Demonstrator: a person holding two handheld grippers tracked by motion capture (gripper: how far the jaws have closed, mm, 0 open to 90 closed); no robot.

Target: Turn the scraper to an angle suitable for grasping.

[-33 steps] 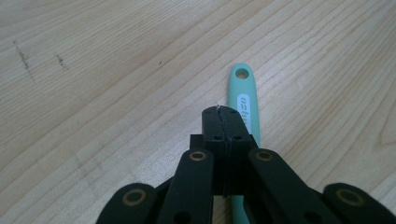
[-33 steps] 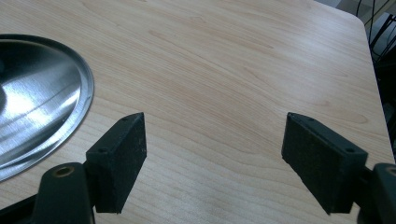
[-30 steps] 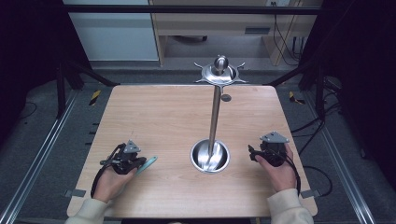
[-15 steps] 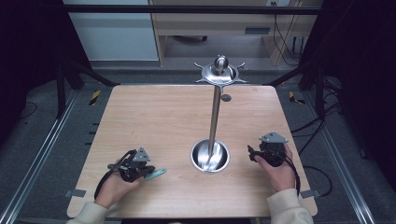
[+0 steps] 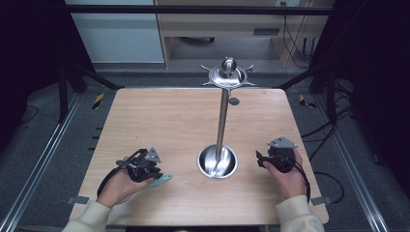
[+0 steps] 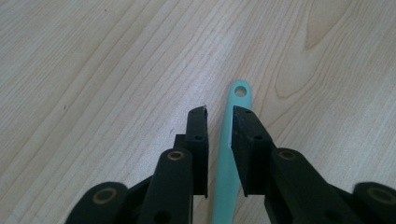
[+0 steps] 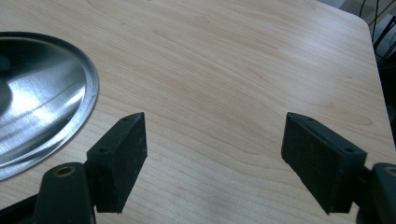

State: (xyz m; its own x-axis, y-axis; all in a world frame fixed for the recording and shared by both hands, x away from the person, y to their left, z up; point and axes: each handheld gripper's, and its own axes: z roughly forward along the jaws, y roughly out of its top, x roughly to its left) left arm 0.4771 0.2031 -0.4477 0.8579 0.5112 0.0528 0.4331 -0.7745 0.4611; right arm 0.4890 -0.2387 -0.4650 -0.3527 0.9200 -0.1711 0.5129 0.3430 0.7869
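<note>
Straddling a teal handle beside the steel stand

Near the stand's round base (image 5: 217, 162), on its left, a teal utensil handle (image 6: 229, 154) is seen lying flat on the wooden table (image 5: 164, 121). The left gripper (image 6: 219, 114) is set over it, its jaws narrowly parted, one jaw touching the handle, no pinch yet made. On the base's other side, the right gripper (image 7: 215, 154) is held with jaws spread wide and empty. A slip is judged likely if the jaws are shut off-centre on so thin a handle.
</note>
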